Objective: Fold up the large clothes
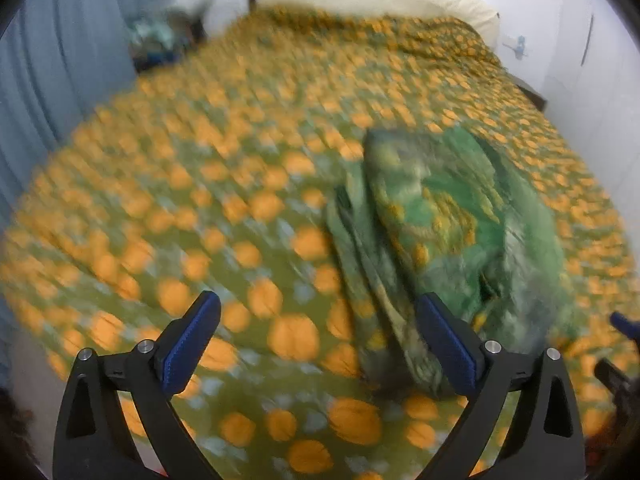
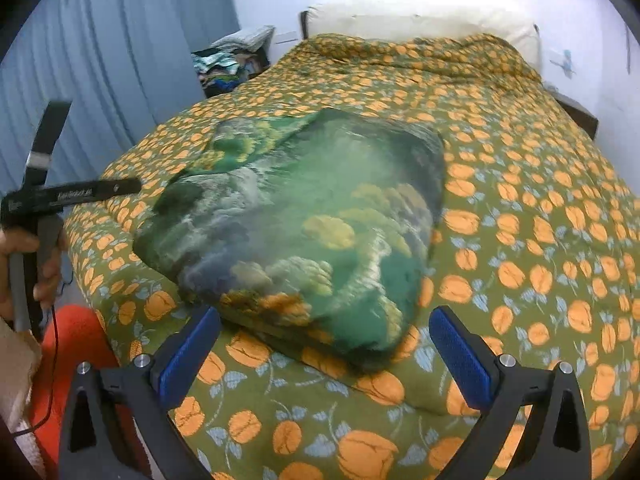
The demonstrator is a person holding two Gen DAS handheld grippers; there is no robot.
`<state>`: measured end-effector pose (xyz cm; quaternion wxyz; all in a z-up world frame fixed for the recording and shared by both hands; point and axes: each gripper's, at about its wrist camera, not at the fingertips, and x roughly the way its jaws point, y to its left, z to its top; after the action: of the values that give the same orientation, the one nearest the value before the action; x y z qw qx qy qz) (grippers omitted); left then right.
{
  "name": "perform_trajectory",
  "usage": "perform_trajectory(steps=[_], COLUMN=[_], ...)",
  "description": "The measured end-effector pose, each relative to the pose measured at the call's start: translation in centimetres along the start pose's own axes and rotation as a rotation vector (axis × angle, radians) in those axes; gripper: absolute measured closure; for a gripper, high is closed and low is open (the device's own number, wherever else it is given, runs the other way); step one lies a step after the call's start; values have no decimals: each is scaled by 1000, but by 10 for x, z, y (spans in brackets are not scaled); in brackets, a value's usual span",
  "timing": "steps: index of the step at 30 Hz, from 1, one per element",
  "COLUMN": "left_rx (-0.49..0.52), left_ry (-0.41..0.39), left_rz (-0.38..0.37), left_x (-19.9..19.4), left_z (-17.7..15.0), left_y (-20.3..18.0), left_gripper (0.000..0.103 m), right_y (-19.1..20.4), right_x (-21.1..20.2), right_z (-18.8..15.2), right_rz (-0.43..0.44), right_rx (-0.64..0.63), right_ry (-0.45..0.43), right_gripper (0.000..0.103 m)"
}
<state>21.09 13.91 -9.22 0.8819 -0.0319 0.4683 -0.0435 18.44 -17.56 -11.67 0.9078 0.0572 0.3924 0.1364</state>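
Blue-padded fingers of the left gripper (image 1: 316, 340) fill the bottom of the left wrist view, spread wide with nothing between them but the bedspread (image 1: 200, 208), olive green with orange flowers; the whole view is smeared by motion blur. Just beyond the right-hand finger lies the folded green garment (image 1: 452, 216), a patterned bundle resting on the bedspread right of centre, its layered edges turned toward the camera. At the far right edge of that view a dark tip with a blue pad shows, which looks to be part of the other gripper. The right wrist view is sharper: the right gripper (image 2: 324, 348) also stands wide open, holding nothing, its pads on either side of the garment's near corner without pressing on it. Only this view shows, at the far left, a hand (image 2: 38, 264) wrapped round the grey handle of the other tool, with an orange-red item (image 2: 76, 344) on the floor below it. Both views take in the blue curtain (image 2: 100, 48) on the left, a heap of clothes (image 2: 232, 64) beside the bed and a cream pillow (image 2: 420, 24) at the head.
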Motion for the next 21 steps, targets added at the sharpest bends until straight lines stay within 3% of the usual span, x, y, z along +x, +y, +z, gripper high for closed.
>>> perform_trajectory(steps=[2,4,6,8,9,14,21], left_rx=[-48,-119,-232,-355,-368,-292,-288], left_ry=[107,132,128,104,101,132,193], left_rz=[-87,-147,-312,-555,-627,-682,-755], left_x=[15,19,19,20,24,67,125], left_z=[-6,-11,-12,-5,2,36,48], left_y=[14,32,52,69,72,56,35], left_gripper=[4,4,4,3,3,2,2], right_y=[-11,-23,-37,-50,-55,-65,-48], right_x=[-6,-11,-15,-17,-17,-15,-18], right_z=[-3,-6,-11,-18,-20,-22,-9], right_rz=[-9,-20,-29,-26,-22,0,15], right_rx=[33,70,114,154,166,213,124], right_ry=[1,3,11,20,23,41,18], right_gripper=[0,0,0,0,0,0,0])
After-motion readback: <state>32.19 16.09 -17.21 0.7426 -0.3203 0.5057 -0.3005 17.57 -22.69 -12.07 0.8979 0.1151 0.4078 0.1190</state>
